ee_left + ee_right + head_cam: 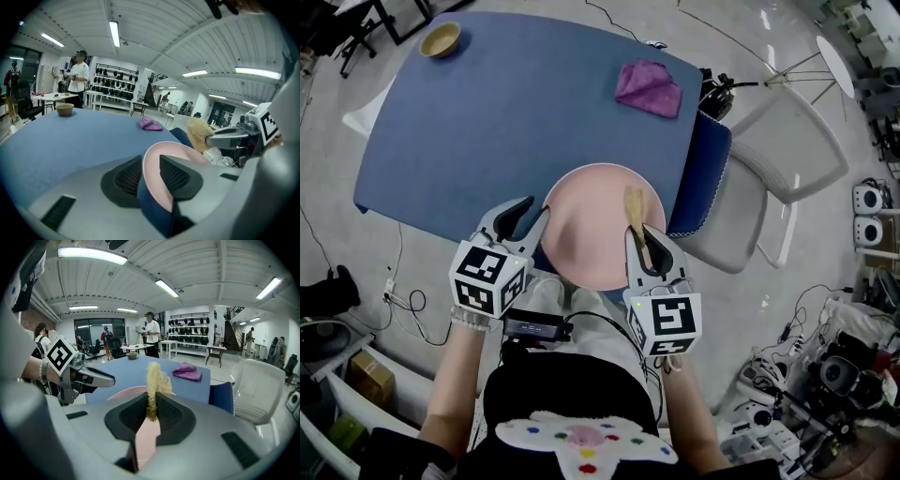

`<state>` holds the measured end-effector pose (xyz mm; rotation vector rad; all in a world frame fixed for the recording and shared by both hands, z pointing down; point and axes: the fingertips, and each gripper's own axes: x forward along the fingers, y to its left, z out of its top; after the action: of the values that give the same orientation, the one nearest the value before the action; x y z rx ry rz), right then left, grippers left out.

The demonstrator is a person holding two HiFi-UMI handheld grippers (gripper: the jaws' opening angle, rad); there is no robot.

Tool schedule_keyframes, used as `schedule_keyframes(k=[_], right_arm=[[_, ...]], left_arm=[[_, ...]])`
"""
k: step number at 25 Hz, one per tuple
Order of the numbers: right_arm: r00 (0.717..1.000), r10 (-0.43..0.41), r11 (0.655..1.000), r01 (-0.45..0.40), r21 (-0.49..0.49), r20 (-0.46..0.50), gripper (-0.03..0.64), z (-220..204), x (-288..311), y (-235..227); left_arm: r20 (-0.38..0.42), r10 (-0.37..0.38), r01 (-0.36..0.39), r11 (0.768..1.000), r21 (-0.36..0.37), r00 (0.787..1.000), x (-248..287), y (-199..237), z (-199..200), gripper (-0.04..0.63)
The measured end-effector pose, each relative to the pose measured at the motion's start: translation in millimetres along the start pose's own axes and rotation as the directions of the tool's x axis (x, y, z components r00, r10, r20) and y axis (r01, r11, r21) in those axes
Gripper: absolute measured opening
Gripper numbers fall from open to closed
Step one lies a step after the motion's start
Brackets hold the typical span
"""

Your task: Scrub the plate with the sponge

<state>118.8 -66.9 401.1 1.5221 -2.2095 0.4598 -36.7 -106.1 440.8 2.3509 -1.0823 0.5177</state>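
While the left hand-held gripper [534, 217] clamped the left rim of the pink plate [591, 234] at the blue worktop's [506, 112] near edge, the right hand-held gripper [643, 242] pinched the yellow sponge [634, 208]. The sponge's long axis ran near-to-far over the plate's right half.

The blue table [506, 122] carries a wooden bowl [441, 39] at its far left corner and a purple cloth [648, 87] far right. A white chair [778, 159] stands right.

The grey left claw [534, 208] and right claw [641, 234] bear black-and-white marker cubes [487, 277]. Bottom centre: black top [553, 389] with white dotted patch [581, 439].
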Motion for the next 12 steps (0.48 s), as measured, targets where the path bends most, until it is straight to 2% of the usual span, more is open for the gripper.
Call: schedule_keyframes(k=[12], right_arm=[[0.992, -0.007, 0.999, 0.003, -0.036, -0.126, 0.043, -31.8, 44.5, -9.0]], left_arm=[[-0.091, 0.006, -0.013, 0.997, -0.078, 0.996, 25.0, 11.4, -37.2, 0.112]])
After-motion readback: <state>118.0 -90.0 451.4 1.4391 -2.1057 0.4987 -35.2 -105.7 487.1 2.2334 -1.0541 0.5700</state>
